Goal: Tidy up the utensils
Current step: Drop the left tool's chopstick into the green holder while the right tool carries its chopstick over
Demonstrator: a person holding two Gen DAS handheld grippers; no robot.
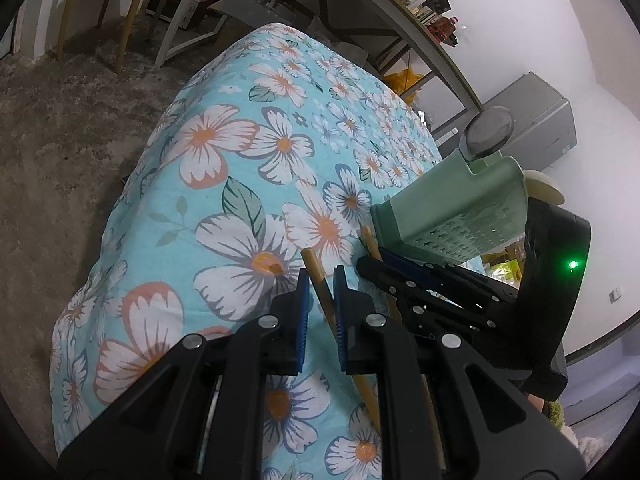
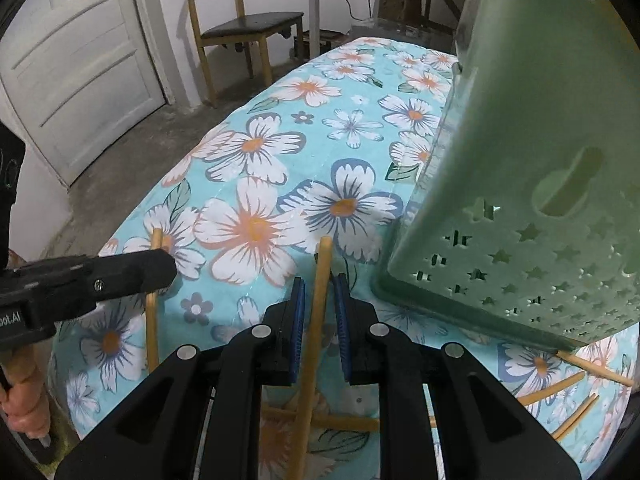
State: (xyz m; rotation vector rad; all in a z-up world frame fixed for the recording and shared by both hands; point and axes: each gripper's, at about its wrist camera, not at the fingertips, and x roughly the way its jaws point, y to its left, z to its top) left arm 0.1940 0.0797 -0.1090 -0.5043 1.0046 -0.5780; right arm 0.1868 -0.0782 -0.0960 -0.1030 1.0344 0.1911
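Observation:
In the left wrist view my left gripper (image 1: pixel 320 280) is shut on a wooden chopstick (image 1: pixel 312 264) that slants up between its blue pads above the floral tablecloth (image 1: pixel 240 160). To its right, my right gripper (image 1: pixel 370 262) pinches a second chopstick (image 1: pixel 367 240) next to the green perforated utensil holder (image 1: pixel 452 204). The right wrist view shows the right gripper (image 2: pixel 319 284) shut on its chopstick (image 2: pixel 323 256), just left of the holder (image 2: pixel 520 140). The left gripper (image 2: pixel 168 268) reaches in from the left with its chopstick (image 2: pixel 151 320). Several loose chopsticks (image 2: pixel 552 390) lie on the cloth at the lower right.
The holder carries a round suction cup (image 1: pixel 488 130) on top. The table's left edge (image 2: pixel 120 240) drops to a grey floor. A wooden chair (image 2: pixel 248 28) and a white door (image 2: pixel 80 60) stand beyond. A person's hand (image 2: pixel 24 400) grips the left handle.

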